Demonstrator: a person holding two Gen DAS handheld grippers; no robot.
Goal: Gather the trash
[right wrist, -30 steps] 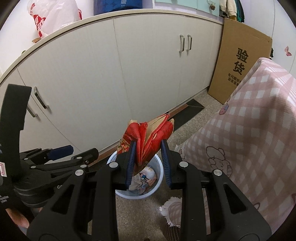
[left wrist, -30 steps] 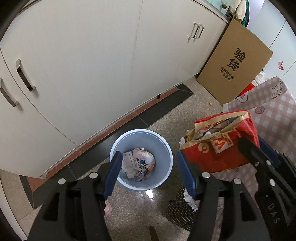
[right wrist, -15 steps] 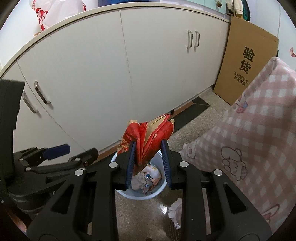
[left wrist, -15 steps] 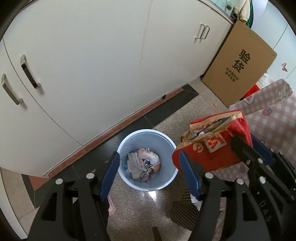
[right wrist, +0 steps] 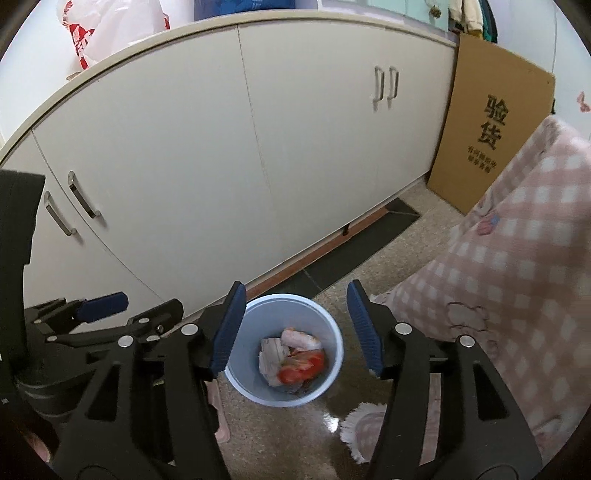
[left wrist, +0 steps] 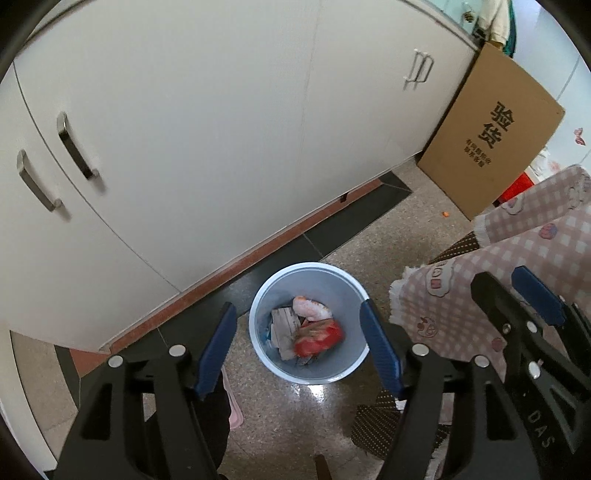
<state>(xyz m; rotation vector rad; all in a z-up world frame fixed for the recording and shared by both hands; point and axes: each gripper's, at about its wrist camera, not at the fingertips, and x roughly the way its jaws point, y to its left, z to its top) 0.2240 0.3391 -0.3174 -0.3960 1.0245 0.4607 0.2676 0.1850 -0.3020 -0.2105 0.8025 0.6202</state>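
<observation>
A light blue trash bin (left wrist: 343,365) stands on the speckled floor by the white cabinets and also shows in the right wrist view (right wrist: 325,384). A red snack bag (left wrist: 317,338) lies inside it on crumpled paper and wrappers, blurred; it shows in the right wrist view too (right wrist: 301,367). My left gripper (left wrist: 301,350) is open and empty above the bin. My right gripper (right wrist: 293,326) is open and empty above the bin; it appears at the right edge of the left wrist view (left wrist: 517,295).
White cabinet doors (left wrist: 221,129) with metal handles run behind the bin. A cardboard box (left wrist: 495,133) leans at the right. A pink checked cloth (right wrist: 517,258) hangs over furniture on the right. A white plastic bag (right wrist: 107,29) sits on the counter.
My right gripper has opened and let go of the red snack bag, which has dropped into the bin. The left gripper stays open above the bin.
</observation>
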